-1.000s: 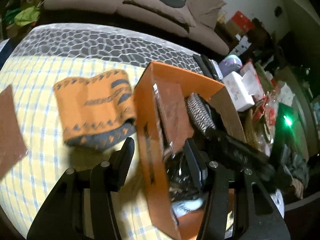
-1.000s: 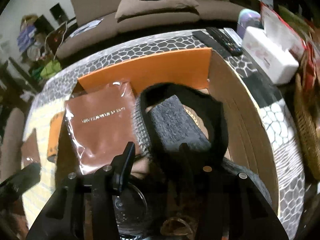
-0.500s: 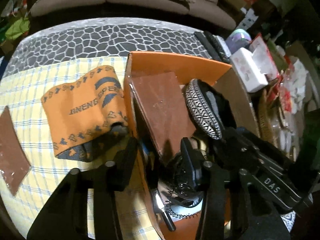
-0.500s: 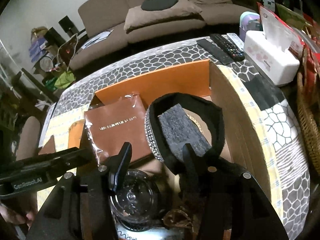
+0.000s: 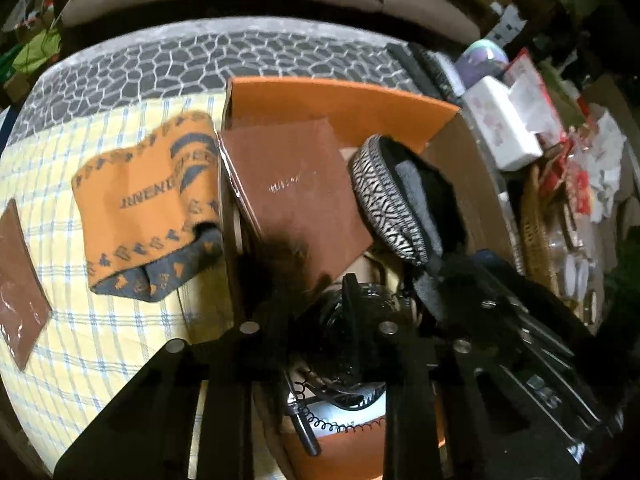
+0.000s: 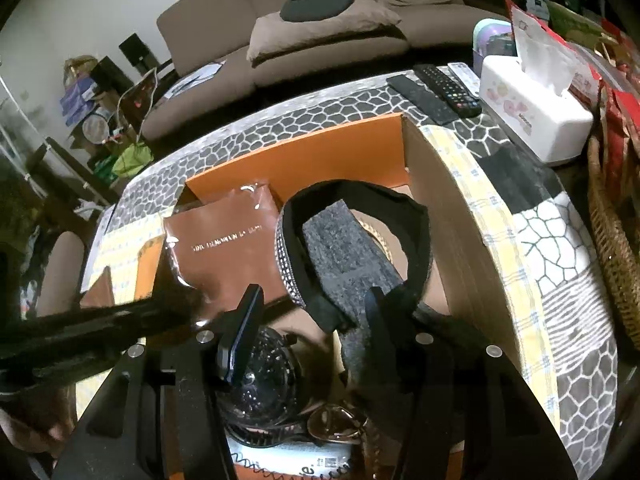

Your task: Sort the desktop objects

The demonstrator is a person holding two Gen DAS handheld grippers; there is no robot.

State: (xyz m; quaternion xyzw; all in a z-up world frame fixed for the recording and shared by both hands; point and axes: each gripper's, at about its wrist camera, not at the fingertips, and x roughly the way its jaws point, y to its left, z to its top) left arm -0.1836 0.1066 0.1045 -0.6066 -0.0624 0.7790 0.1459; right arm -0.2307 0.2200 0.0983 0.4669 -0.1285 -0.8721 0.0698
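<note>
— Two grippers over one open orange cardboard box (image 5: 340, 96) (image 6: 304, 148). Where does the slipper sit against the fingers?

— From the right wrist camera, the right gripper (image 6: 316, 332) has its fingers spread apart, and the grey felt slipper with a black collar and a studded band (image 6: 352, 248) runs up between them. Its heel end passes right by the right-hand finger (image 6: 382, 320); I can't tell whether the pad actually touches the fabric there. Nothing is pinched.

— And the left one?

— The left gripper (image 5: 308, 296) reaches into the box from the near-left side, fingers also parted. One fingertip (image 5: 352, 300) stands over a dark round glittery object (image 5: 360, 320) (image 6: 264, 372) low in the box. The other finger is blurred, probably against the lower corner of the flat brown packet in clear wrap (image 5: 296, 196) (image 6: 228, 252).

— How does the slipper look?

— Lying on its side inside the box, right of the brown packet and leaning toward the box's plain right wall. The grey insole shows through the black opening, and the outer band is a silver-and-black pattern (image 5: 388, 196).

— Outside the box?

— A folded orange knitted cloth with dark lettering (image 5: 152, 208) lies on the yellow checked tablecloth (image 5: 80, 340), touching the box's left wall. A second brown flat packet (image 5: 18, 284) lies well to the left. Beyond the box stand two black remote controls (image 6: 440, 88) and a white tissue box (image 6: 532, 112).
</note>
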